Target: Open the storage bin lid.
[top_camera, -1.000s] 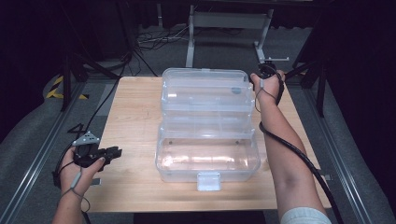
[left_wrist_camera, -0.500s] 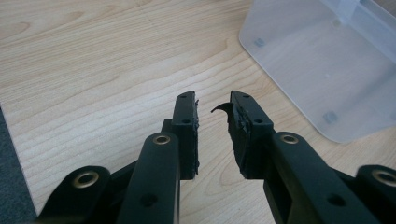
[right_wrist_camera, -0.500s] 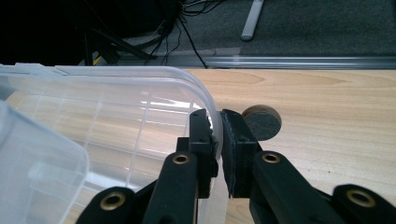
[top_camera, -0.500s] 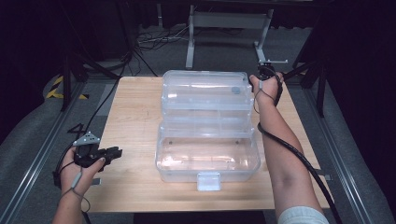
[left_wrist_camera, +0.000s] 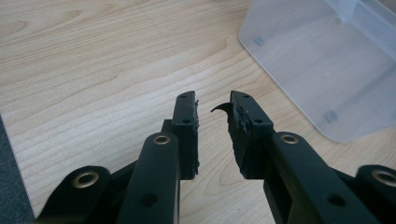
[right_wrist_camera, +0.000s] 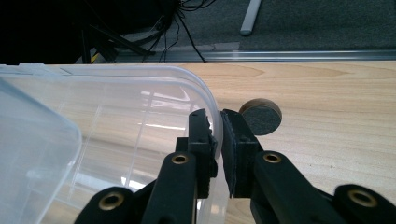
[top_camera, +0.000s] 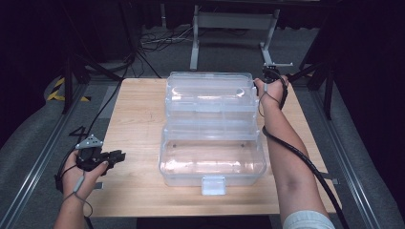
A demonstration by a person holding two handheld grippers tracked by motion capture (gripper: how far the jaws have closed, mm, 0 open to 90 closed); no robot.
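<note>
Right gripper (right_wrist_camera: 218,123) is clamped on the rim of the lid (top_camera: 210,93) at its far right corner, jaws nearly together with the clear wall pinched between them; I see one pad inside the lid, one outside. Lid lies flung back flat on the counter (top_camera: 138,119), hinged to the box (top_camera: 212,160), which sits open in the middle, latch tab at its near edge. Box looks empty as far as I can tell through the clear plastic.

Left gripper (left_wrist_camera: 214,109) hangs over bare wood near the counter's left front corner, jaws apart with a small gap, nothing between them; it points toward the box's near left corner, well apart from it.

Counter is pale wood grain, with a round grommet hole (right_wrist_camera: 261,116) just beside my right gripper. Beyond it: grey carpet, a metal rail along the far edge, loose cables (top_camera: 153,40), a grey stand leg (top_camera: 195,45), yellow-black tape (top_camera: 59,90) at left. Room behind is dark.
</note>
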